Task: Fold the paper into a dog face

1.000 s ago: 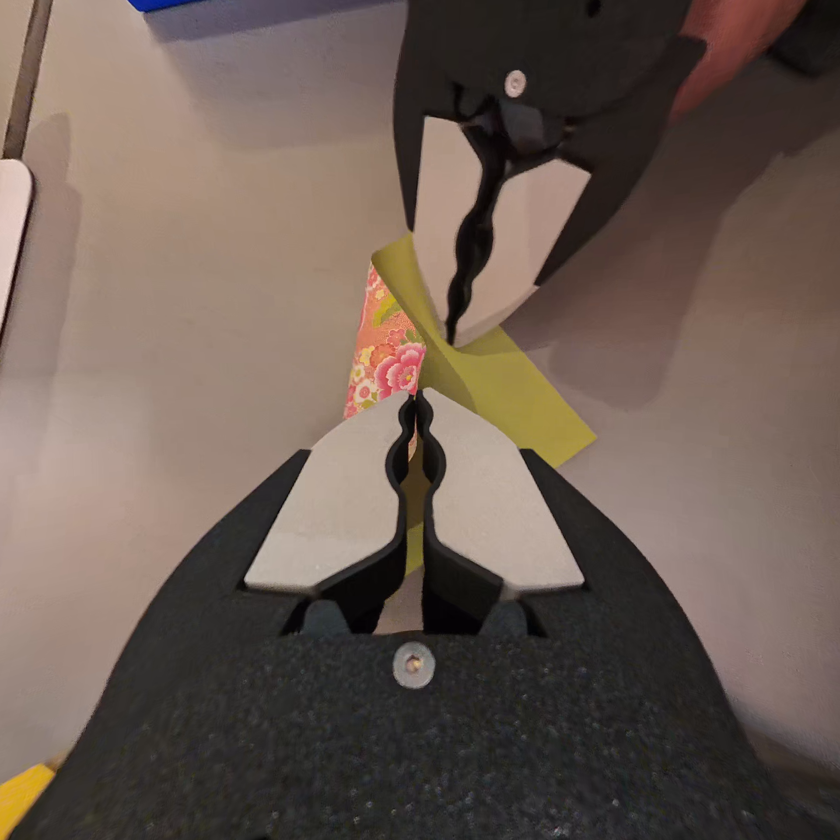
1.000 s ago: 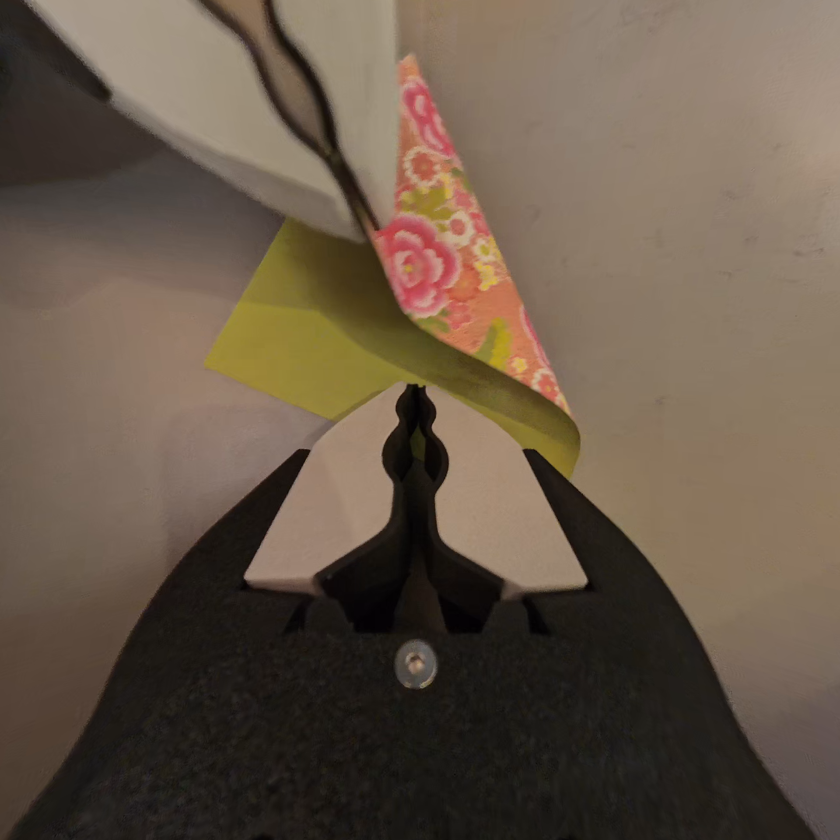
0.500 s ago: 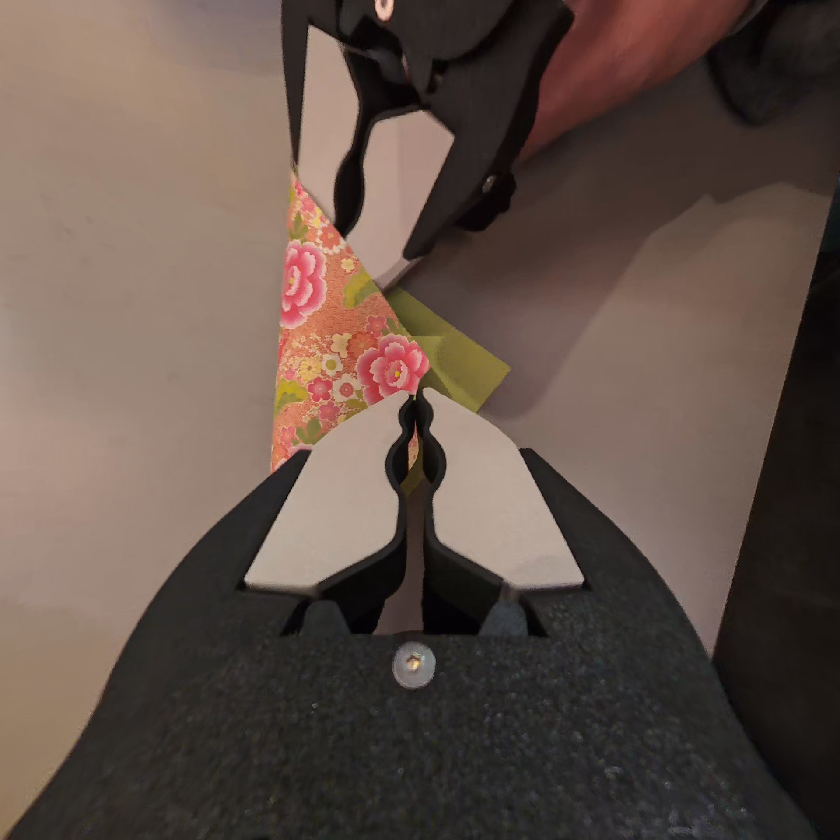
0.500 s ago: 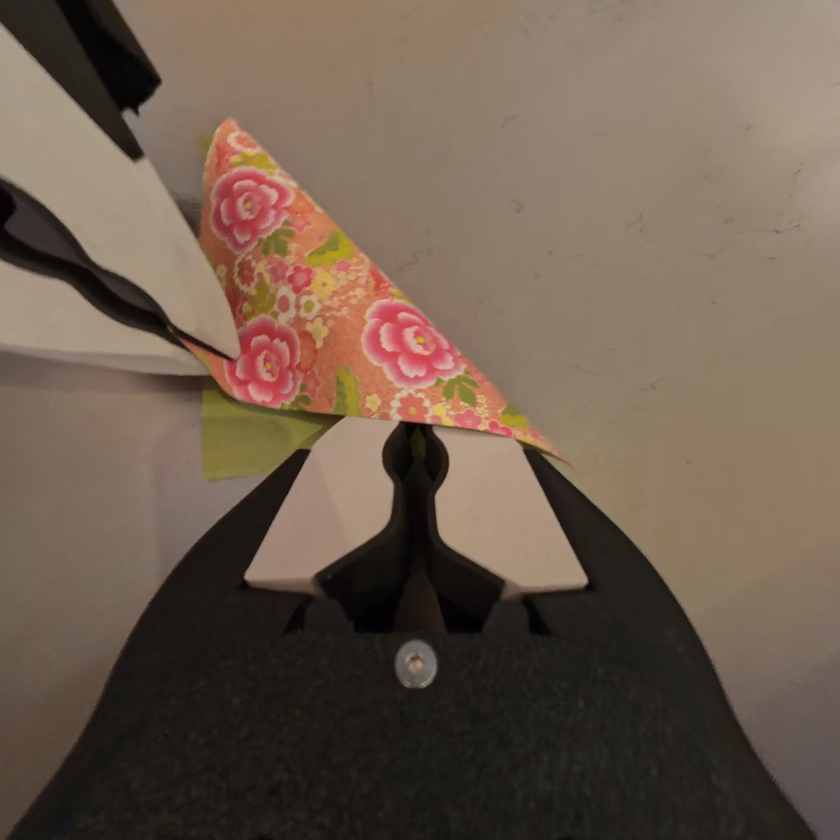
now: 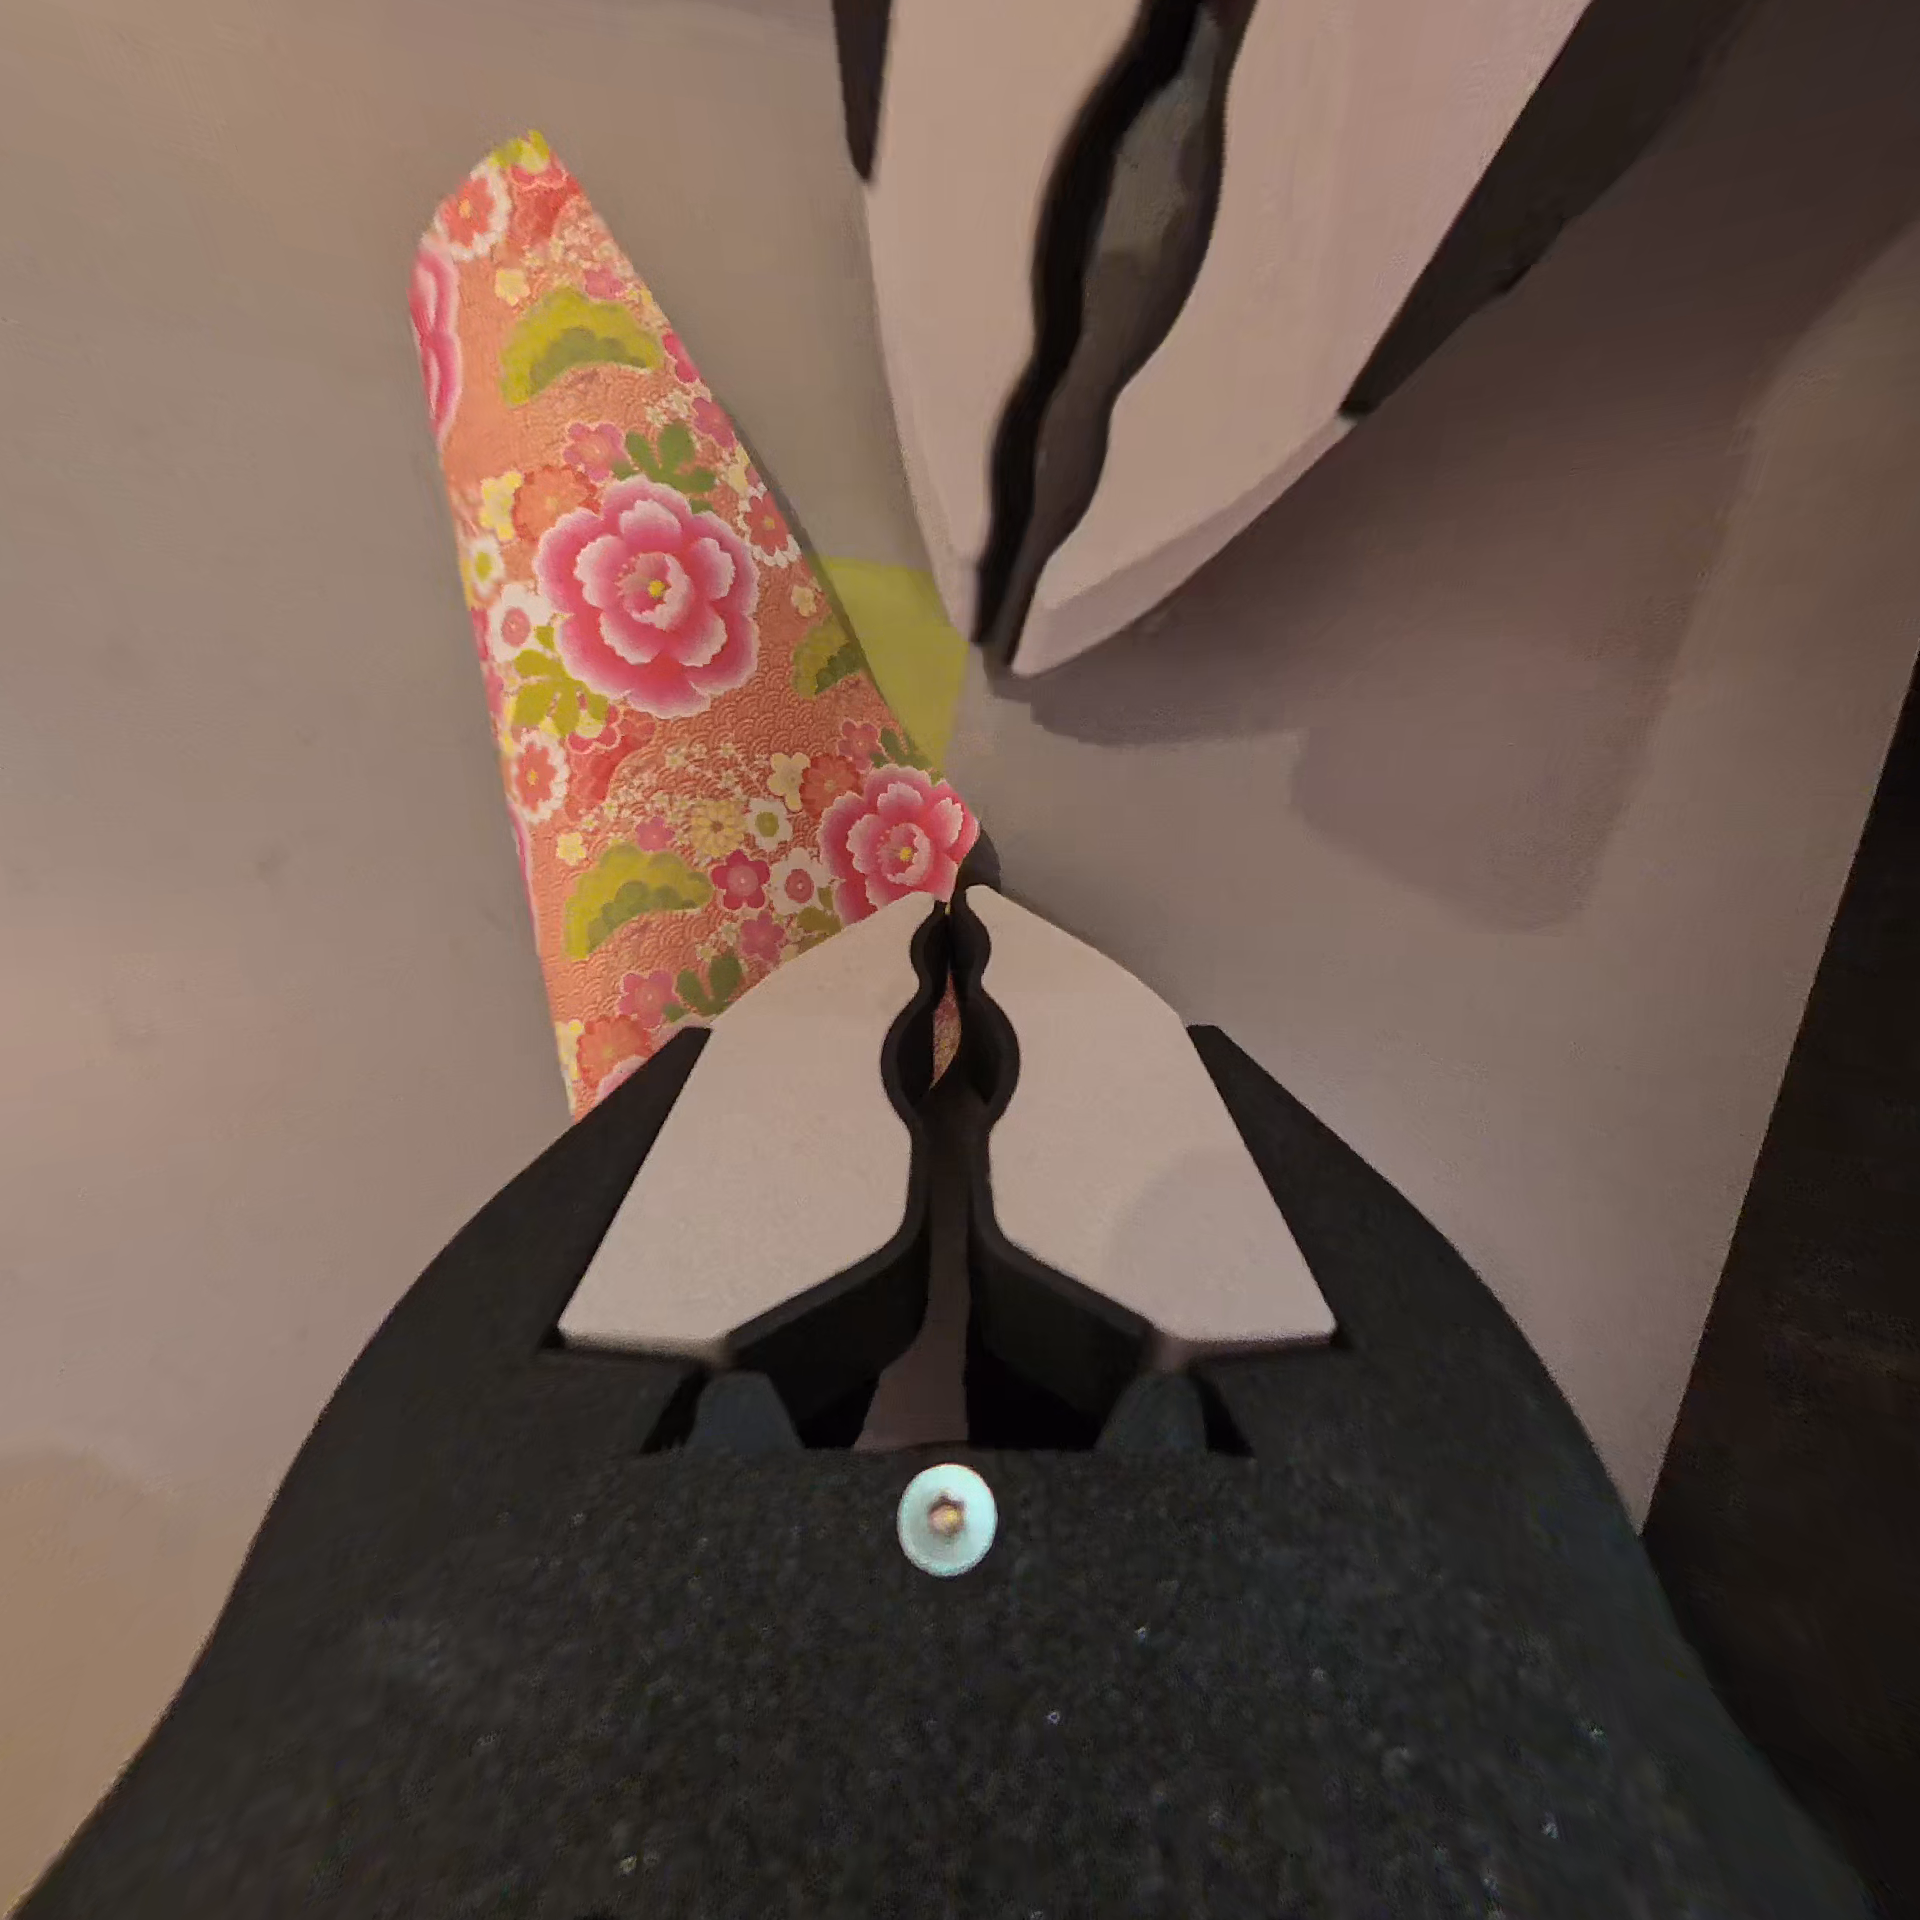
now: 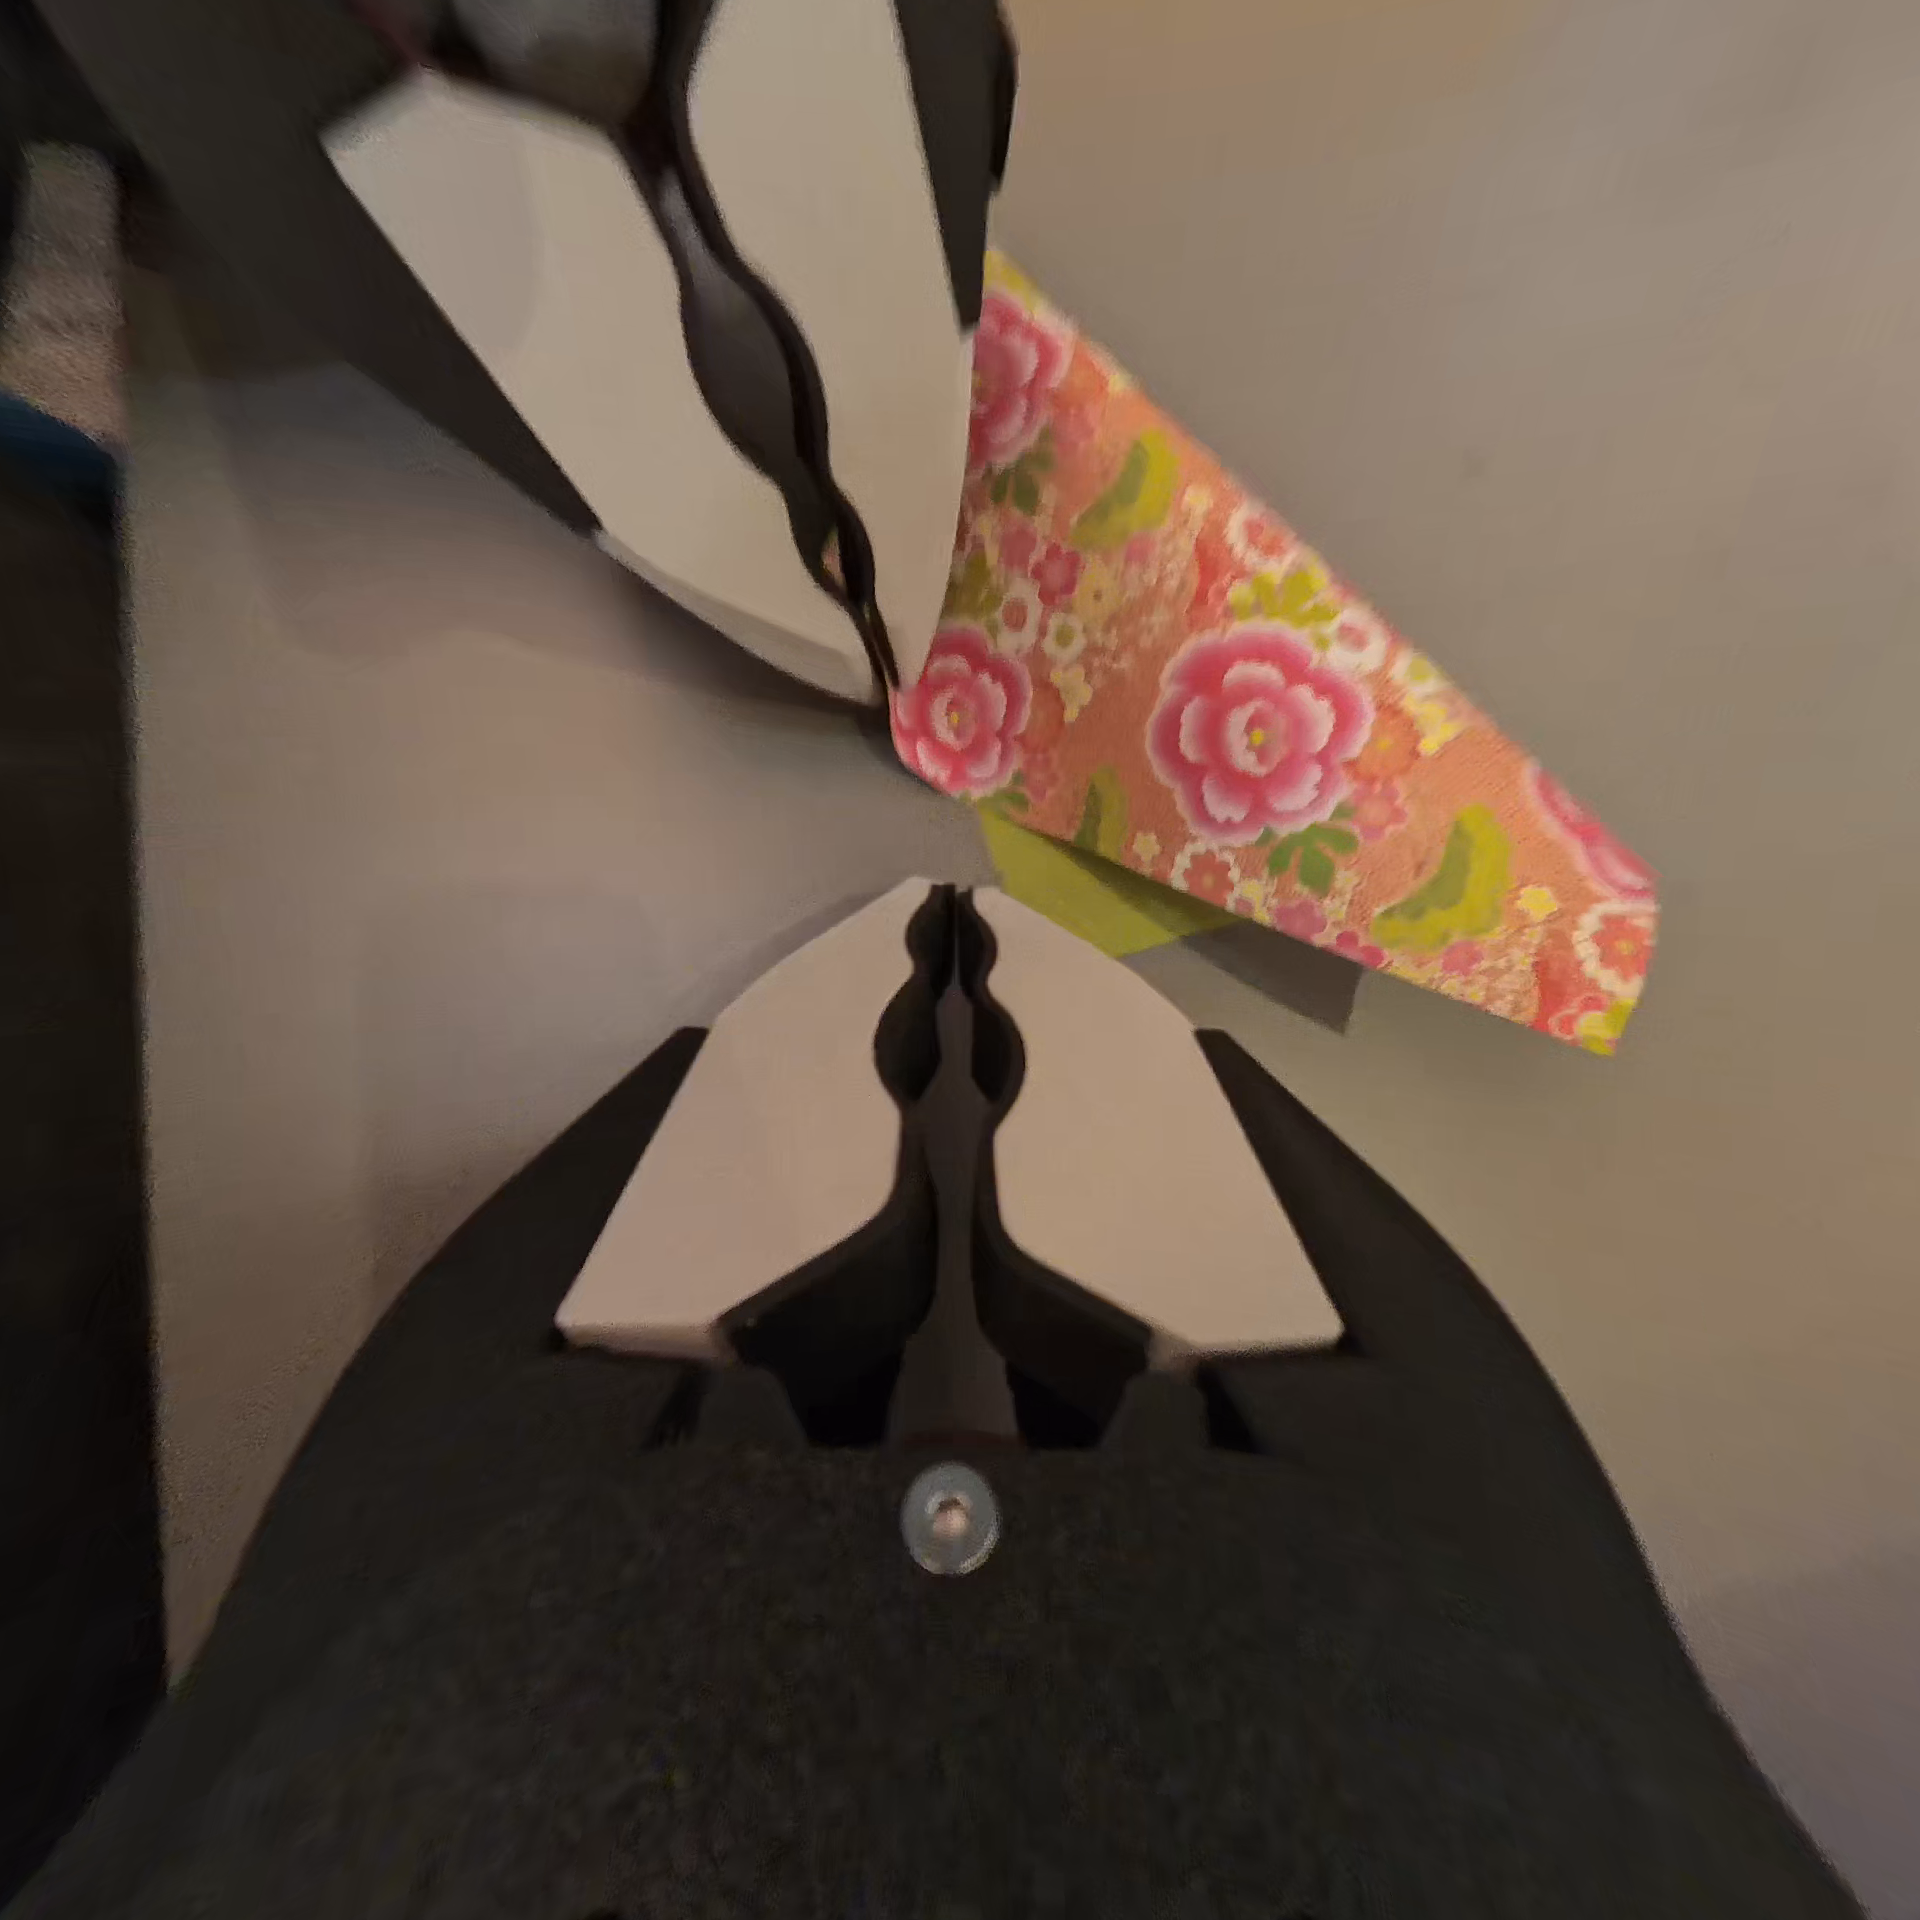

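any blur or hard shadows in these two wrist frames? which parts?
Left wrist view: the right gripper at the top is motion-smeared; the paper is fairly sharp; a soft shadow lies on the table right of the paper.
Right wrist view: whole frame is softer; the left gripper is streaked, and a dark shadow sits under the paper's lifted edge.

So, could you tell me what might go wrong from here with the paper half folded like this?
1. The left gripper pinches only a corner of the paper; a pull could slip or tear it.
2. The right gripper is shut but off the paper, so the folded flap could spring open.
3. The green underside peeks past the floral layer, so the edges may be misaligned and a crease now could set crooked.
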`<state>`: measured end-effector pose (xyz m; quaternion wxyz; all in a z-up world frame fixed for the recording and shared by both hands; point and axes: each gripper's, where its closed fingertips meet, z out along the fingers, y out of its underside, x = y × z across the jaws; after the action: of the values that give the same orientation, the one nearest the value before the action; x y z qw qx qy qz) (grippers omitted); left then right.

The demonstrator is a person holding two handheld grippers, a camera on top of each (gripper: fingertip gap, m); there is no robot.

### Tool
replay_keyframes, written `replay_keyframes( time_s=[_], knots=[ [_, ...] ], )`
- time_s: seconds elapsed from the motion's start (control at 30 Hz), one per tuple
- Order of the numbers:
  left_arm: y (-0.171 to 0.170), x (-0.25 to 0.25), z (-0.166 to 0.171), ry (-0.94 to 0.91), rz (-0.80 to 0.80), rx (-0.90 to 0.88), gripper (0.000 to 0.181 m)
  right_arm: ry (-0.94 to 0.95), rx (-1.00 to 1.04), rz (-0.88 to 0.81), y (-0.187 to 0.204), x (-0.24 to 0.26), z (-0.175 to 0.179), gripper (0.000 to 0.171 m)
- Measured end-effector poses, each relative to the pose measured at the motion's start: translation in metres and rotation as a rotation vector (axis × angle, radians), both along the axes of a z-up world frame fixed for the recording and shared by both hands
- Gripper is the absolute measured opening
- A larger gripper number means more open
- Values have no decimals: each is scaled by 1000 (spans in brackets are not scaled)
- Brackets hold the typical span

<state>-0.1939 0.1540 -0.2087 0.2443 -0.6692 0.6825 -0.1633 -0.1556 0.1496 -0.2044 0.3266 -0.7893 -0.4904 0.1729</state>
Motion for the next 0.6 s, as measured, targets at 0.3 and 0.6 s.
replay_keyframes(
  time_s=[0.3,0.6],
  knots=[
    [15,9,17,-49,31,-65,0,-24,-78,-6,-4,-12,-5,0],
    [11,-12,152,-276,-88,-261,0,278,-44,16,-4,20,86,9]
  ],
)
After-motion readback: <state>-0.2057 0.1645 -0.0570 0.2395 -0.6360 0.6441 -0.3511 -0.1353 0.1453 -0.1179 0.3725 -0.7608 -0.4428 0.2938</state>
